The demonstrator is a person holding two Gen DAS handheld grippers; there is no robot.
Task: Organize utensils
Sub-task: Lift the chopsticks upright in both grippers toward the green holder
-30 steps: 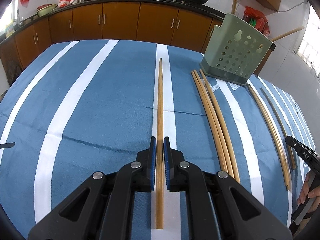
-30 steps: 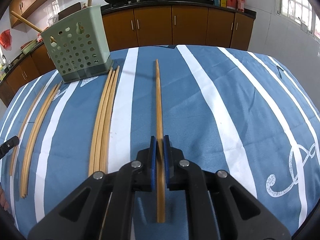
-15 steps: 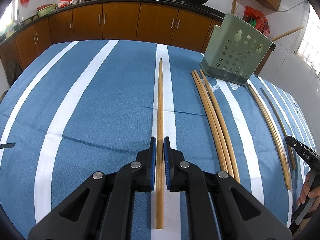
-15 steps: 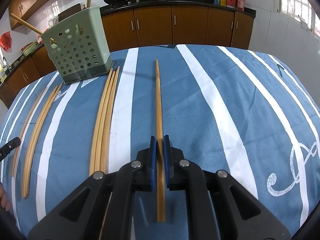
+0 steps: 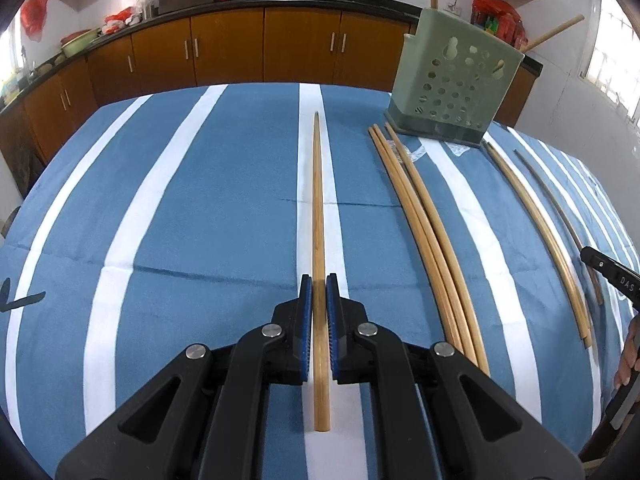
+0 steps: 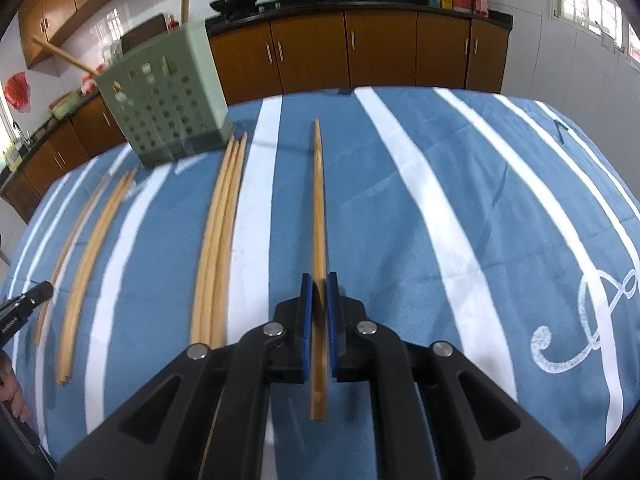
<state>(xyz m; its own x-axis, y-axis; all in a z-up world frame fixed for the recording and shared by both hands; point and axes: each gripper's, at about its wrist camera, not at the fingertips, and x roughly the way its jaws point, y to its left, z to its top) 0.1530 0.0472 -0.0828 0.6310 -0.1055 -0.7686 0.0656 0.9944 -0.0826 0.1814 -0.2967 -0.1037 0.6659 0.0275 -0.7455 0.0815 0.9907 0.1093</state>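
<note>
Pinching one chopstick each, left gripper [image 5: 319, 284] on its chopstick [image 5: 317, 200] & right gripper [image 6: 319, 282] on its own [image 6: 318, 208], fingers pressed tight; pickup step, I judge; next: lift both, tip into holder [image 6: 164, 108] ahead, w/o snagging the rim.

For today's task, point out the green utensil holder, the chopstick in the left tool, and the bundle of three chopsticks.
Green utensil holder [image 5: 452, 92], left wrist view, its perforated front wall.
Chopstick in the left tool [image 5: 318, 208], left wrist view, mid-shaft.
Bundle of three chopsticks [image 6: 220, 232], right wrist view, middle stick.
</note>
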